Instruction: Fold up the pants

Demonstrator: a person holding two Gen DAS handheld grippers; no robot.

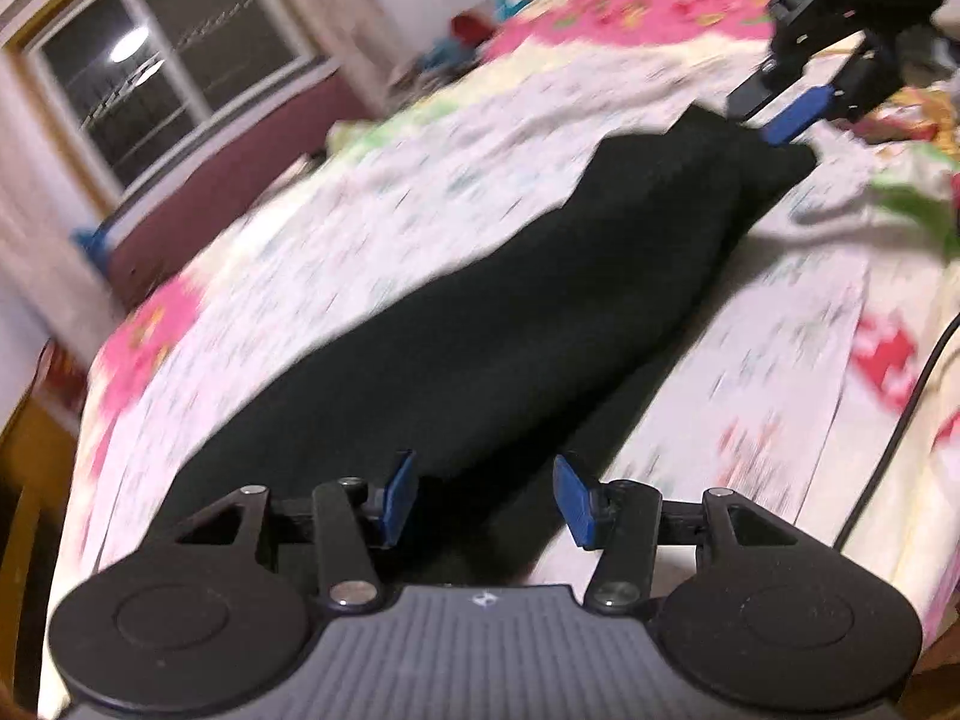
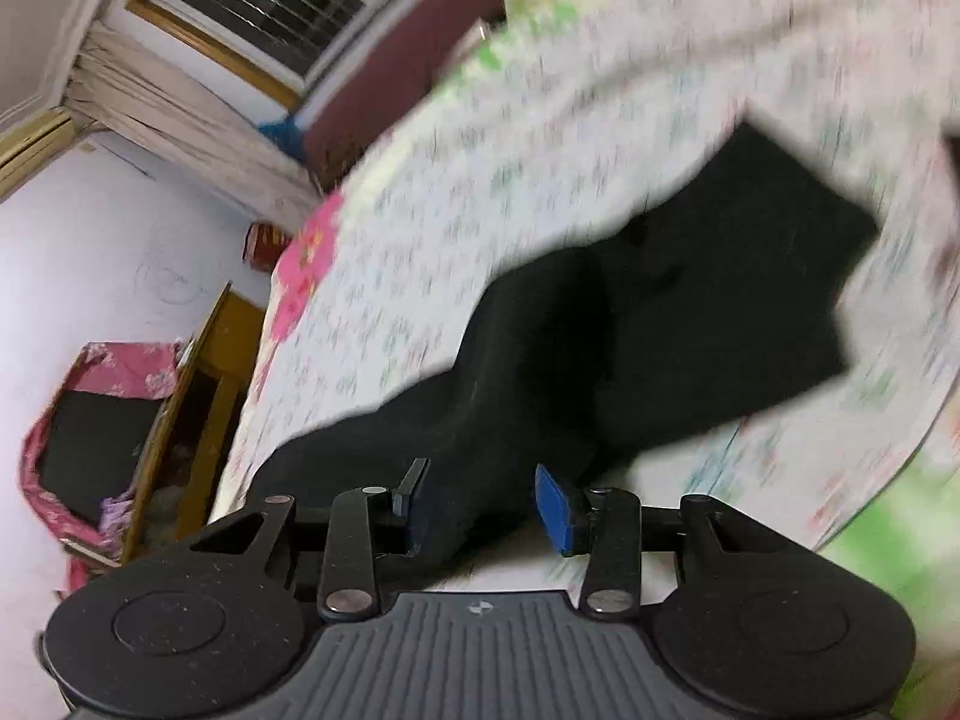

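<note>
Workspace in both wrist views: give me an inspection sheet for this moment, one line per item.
Surface: bed with floral sheet, rumpled.
Job's things: black pants lying long and narrow across the bed.
Clutter: colourful items by the far end, blurred.
Grippers: left gripper open, pants between its pads, not pinched; right gripper open at the pants' other end.
Cables: black cable over the sheet at the right.
Surroundings: dark window, curtains, wooden furniture.

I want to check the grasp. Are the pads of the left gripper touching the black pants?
Apart. In the left wrist view, the left gripper stands open, and bare gaps separate both pads from the black pants.
</note>
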